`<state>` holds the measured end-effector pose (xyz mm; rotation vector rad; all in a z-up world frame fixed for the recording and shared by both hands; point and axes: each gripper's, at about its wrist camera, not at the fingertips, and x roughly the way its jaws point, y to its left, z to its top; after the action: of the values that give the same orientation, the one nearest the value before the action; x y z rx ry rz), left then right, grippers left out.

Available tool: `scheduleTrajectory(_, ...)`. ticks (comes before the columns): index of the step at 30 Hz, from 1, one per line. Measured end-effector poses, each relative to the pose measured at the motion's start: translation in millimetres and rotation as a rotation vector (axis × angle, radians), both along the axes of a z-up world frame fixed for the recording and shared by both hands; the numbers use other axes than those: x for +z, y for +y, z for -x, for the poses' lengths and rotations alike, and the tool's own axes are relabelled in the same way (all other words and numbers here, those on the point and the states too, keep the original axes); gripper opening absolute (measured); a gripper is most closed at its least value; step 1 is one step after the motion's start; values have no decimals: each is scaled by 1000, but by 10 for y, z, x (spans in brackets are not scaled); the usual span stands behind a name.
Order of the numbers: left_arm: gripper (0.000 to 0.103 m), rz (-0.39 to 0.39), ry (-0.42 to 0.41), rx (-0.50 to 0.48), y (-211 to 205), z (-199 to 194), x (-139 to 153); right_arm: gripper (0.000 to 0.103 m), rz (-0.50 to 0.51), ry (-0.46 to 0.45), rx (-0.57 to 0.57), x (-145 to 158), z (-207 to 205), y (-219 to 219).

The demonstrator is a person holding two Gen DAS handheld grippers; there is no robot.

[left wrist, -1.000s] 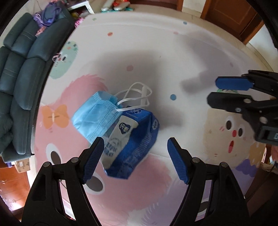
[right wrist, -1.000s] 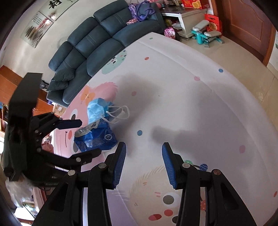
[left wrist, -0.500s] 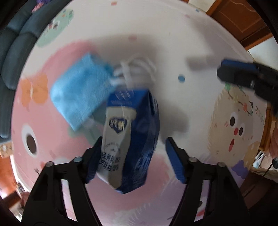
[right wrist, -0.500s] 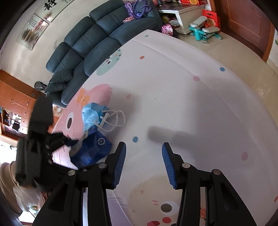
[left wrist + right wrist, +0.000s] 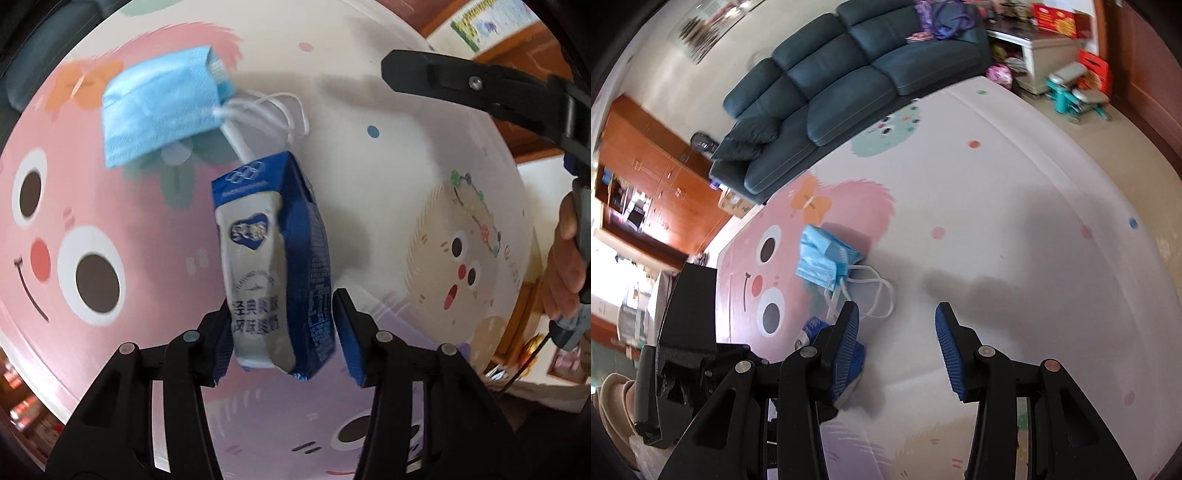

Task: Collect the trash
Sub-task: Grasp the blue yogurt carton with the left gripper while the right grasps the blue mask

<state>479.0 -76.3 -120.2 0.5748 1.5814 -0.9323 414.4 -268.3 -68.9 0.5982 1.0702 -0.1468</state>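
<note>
now blue milk carton between left gripper fingers, seemingly pinched; right gripper fingers wide, empty.

We see a cartoon play mat spread across the floor, our landmark here. Along its far edge we have a dark blue sofa, purple clothes heaped at its right end. Left of the mat we spot wooden cabinets; beyond its far right corner, a white table.
</note>
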Motion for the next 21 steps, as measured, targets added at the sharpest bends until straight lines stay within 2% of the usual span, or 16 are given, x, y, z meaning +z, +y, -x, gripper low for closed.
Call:
scheduleTrajectory(3,60,49,37,84,107,-130,34,44,4,0,24,-4,-105,22)
scheduleTrajectory(6,61,83,59,155,147,-259,62,44,10,2,44,-21,-235,32)
scheduleTrajectory(9,61,110,53,193,122,-187,237,44,14,-6,76,-17,-364,56)
scheduleTrajectory(11,52,117,51,238,162,-162,239,47,7,-13,98,-29,-484,69)
scheduleTrajectory(12,39,113,50,256,114,-266,228,54,6,-16,108,-31,-537,86)
scheduleTrajectory(14,39,123,76,305,190,-273,209,59,5,-27,140,-54,-698,134)
scheduleTrajectory(21,38,151,79,412,569,-171,205,59,6,12,261,-276,-1239,405)
